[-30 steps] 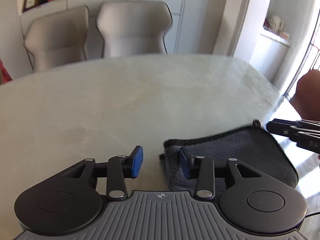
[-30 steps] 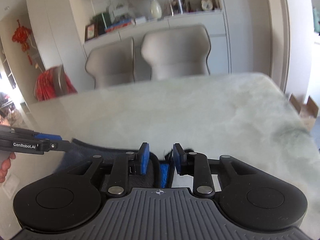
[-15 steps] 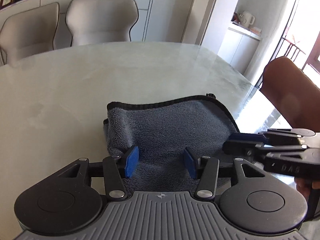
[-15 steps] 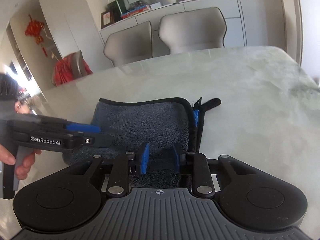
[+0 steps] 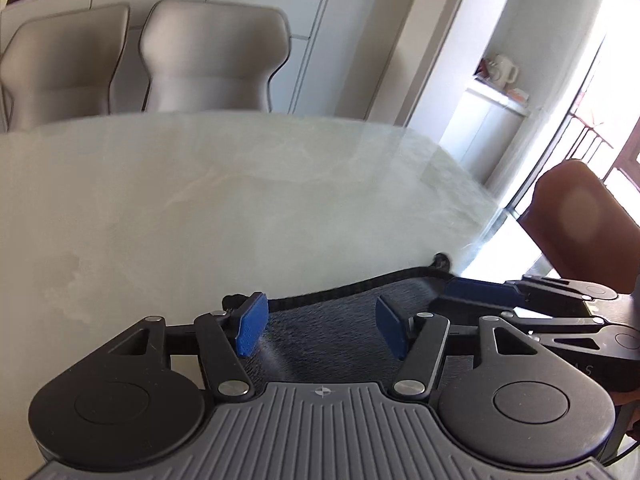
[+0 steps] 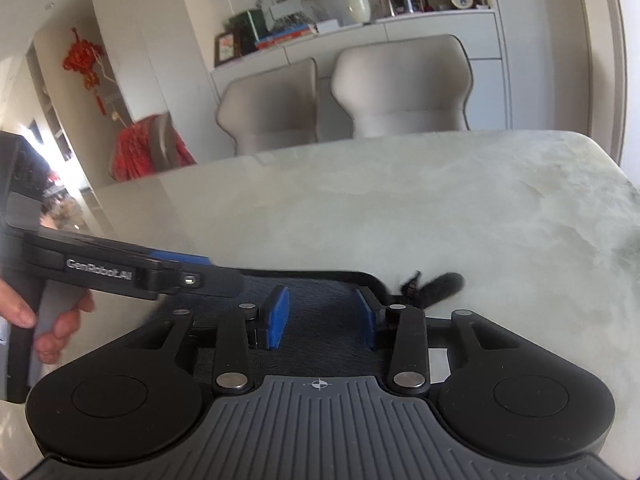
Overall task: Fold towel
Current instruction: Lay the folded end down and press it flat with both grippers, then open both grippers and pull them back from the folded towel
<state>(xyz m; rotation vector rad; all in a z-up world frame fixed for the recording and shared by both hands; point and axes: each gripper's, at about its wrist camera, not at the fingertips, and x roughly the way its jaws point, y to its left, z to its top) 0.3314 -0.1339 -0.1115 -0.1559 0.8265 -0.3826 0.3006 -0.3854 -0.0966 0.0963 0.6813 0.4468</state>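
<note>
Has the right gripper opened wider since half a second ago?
Yes. The right gripper now has its blue pads farther apart over the towel, by its own fixed base.

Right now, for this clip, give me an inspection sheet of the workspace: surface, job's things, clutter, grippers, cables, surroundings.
Surface: pale marbled table, glossy, with glare at its right edge.
Job's things: dark grey towel with black trim, lying flat near the table's front edge; hanging loop at its right corner.
Clutter: nothing seen on the table besides the towel.
Grippers: left hand-held gripper open, low over the towel; right hand-held gripper open, low over the towel; neither pinches cloth.
Cables: nothing seen.
Surroundings: two beige chairs behind the table; white sideboard with books, vase and clock; red ornament on the wall; brown chair back at the right.
</note>
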